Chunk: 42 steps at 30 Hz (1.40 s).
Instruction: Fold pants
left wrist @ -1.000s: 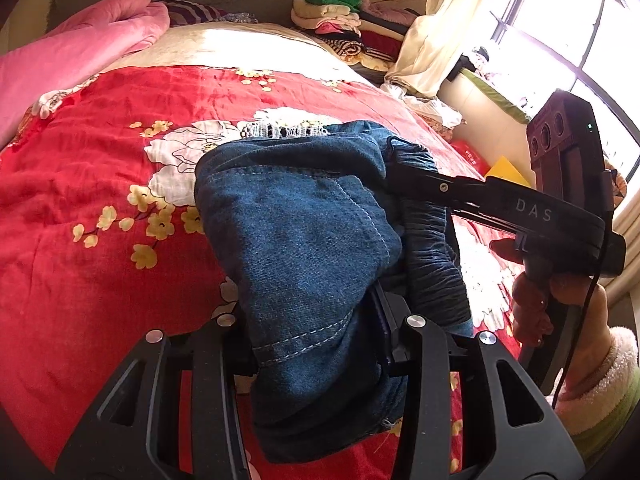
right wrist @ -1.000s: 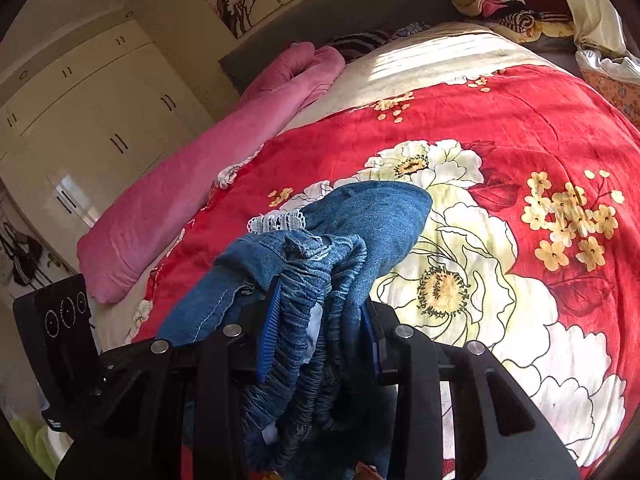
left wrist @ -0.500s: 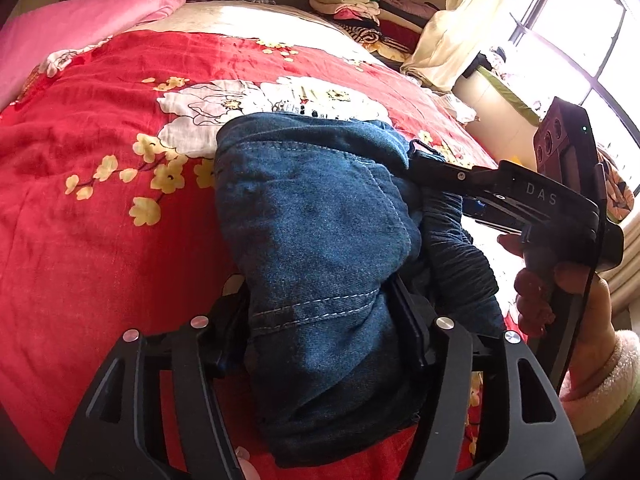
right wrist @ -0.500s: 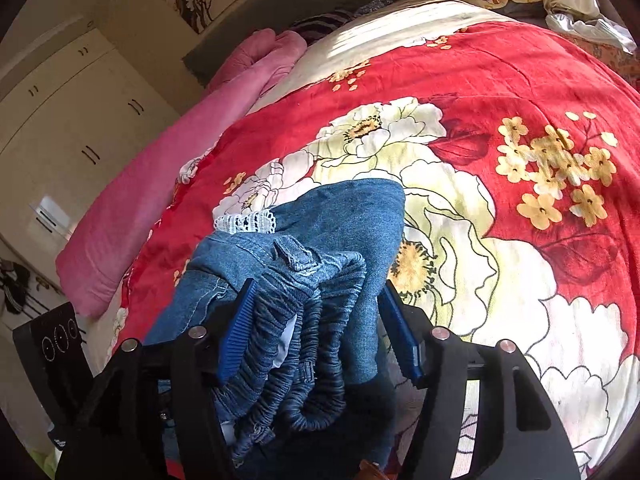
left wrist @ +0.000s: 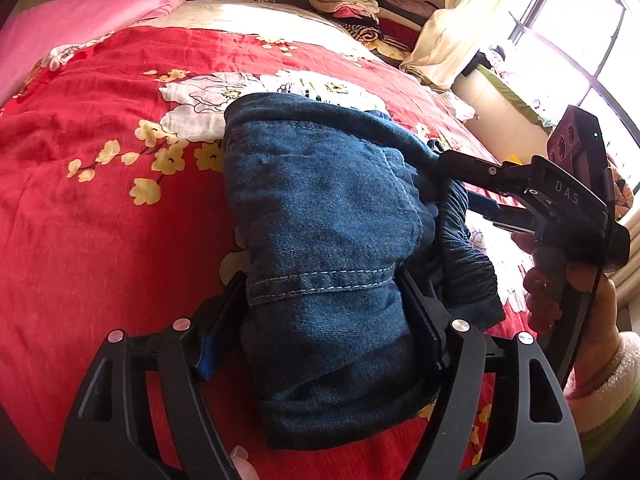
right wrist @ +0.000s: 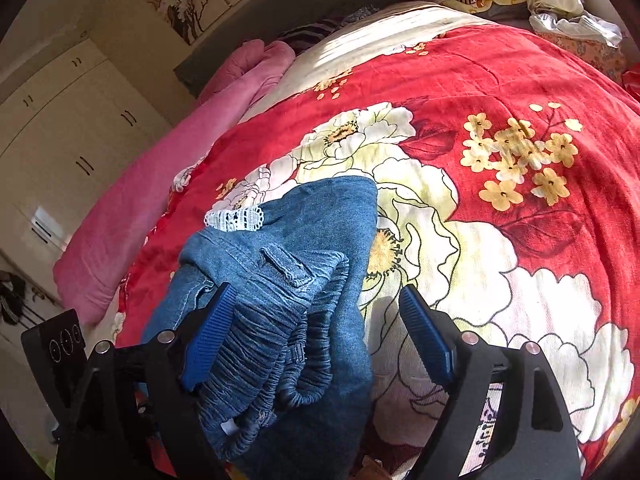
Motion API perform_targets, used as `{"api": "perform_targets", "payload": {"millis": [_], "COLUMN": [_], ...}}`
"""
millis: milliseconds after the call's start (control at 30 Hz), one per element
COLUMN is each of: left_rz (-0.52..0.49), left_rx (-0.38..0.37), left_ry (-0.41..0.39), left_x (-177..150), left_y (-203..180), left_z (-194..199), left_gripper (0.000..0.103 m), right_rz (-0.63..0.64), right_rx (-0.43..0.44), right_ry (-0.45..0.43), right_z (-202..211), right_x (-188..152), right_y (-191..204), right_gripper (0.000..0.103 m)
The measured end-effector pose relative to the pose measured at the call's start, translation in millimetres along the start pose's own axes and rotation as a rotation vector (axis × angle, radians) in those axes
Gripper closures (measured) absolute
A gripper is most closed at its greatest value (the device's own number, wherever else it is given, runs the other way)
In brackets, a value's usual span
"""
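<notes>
My left gripper (left wrist: 320,320) stands fairly wide, its jaws having just been opening. The folded pants (left wrist: 328,232) lie between them. On my right side the denim looks to sit against the inner face of the finger, while on my left a blue pad (left wrist: 212,344) shows clear of the cloth, so I judge I am no longer squeezing.

My right gripper (right wrist: 316,332) is wider still, and its jaws too have just been opening. The elastic waistband (right wrist: 272,344) lies bunched between them, leaning on the left blue pad (right wrist: 208,336); the right pad stands well apart from the cloth, over bare bedspread. I hold nothing there now. In the left wrist view this gripper reaches in at the far right edge of the bundle, with my hand (left wrist: 568,292) around its handle.

The pants rest as a compact, thick packet on the red flowered bedspread (left wrist: 100,208), near the middle of the bed. A strip of white lace trim (right wrist: 234,218) peeks out at the far edge.

As I judge it, the folding is about done: the last fold is laid and both grips released. What remains is to draw both grippers back without dragging the waistband, and maybe to tidy that loose, puffy end.
</notes>
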<state>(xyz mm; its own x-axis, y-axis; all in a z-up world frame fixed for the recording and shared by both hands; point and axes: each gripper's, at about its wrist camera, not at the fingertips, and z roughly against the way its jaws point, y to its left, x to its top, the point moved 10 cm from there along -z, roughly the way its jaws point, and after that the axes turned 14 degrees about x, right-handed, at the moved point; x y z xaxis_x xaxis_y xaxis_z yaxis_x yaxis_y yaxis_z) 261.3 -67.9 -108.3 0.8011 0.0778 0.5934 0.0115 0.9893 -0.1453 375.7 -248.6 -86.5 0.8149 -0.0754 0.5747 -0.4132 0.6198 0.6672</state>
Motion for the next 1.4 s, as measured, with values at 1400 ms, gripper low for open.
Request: {"api": "perform_targets", "payload": {"millis": [1400], "left_rz": [-0.001], "left_rx": [0.034], "left_ry": [-0.066], "left_x": [5], "left_y": [0], "left_z": [42], "left_gripper": [0.014], "right_rz": [0.073], "right_rx": [-0.072], "right_ry": [-0.048], "right_z": [51], "right_x": [-13], "right_y": [20], "right_gripper": [0.009]}}
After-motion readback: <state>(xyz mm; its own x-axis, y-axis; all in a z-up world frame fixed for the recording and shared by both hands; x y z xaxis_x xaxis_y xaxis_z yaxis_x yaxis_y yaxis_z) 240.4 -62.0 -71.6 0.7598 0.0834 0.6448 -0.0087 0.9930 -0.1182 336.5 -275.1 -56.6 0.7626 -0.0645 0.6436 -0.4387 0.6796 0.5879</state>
